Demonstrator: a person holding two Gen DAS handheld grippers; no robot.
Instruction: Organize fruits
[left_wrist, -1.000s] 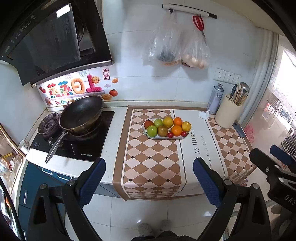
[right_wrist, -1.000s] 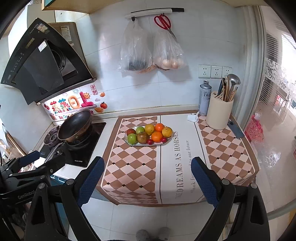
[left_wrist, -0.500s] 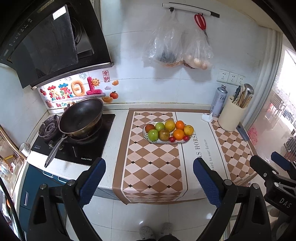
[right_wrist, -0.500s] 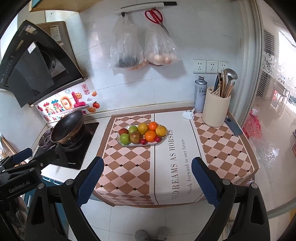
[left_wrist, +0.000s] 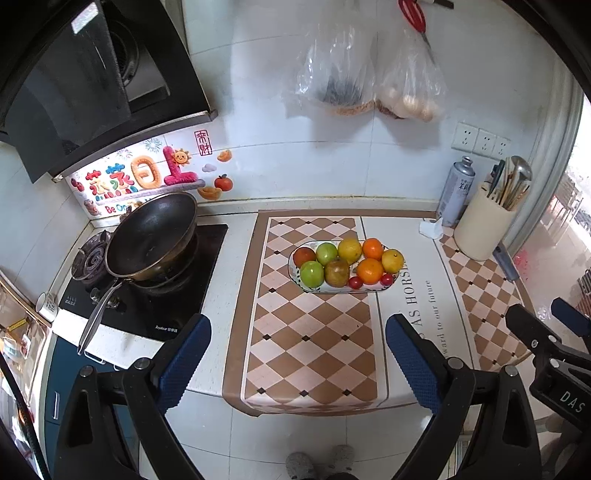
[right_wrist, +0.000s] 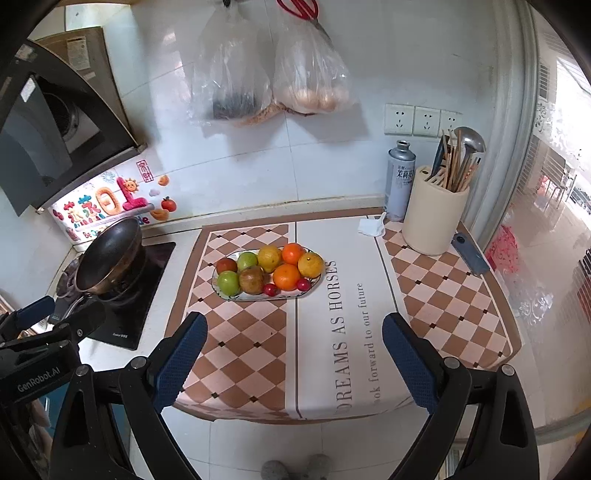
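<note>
- Progress: every fruit in view lies gathered on the oval plate (left_wrist: 295, 275), which sits on the checked part of the mat (left_wrist: 306, 343) near the middle of the table (left_wrist: 236, 258). No fruit lies loose elsewhere on the table. That fits a sorting already finished; it equally fits a full plate waiting to be sorted out. The pictures do not settle which.
- On the plate, left to right: a red apple (left_wrist: 304, 255) and a green apple (left_wrist: 312, 274), a second green fruit (left_wrist: 327, 253) and a brownish one (left_wrist: 336, 272), a yellow fruit (left_wrist: 349, 250), two small red tomatoes (left_wrist: 355, 282), two oranges (left_wrist: 369, 270) and a yellow-orange fruit (left_wrist: 392, 260) at the right end.
- Left tongs (left_wrist: 297, 354): released, spread wide, holding nothing, hanging over the table's near edge, well short of the plate.
- Right tongs (right_wrist: 293, 349): likewise released and empty, the same way off.
- Surface and room, left to right: a range hood (left_wrist: 74, 81) above a stove (left_wrist: 147, 295) with a dark wok (left_wrist: 151, 236); white tiled wall with two hanging plastic bags (left_wrist: 365, 74) and red scissors (left_wrist: 413, 14); a spray can (left_wrist: 456, 192) and a cream utensil holder (left_wrist: 484, 229) in the right corner, beside a bright window.
</note>
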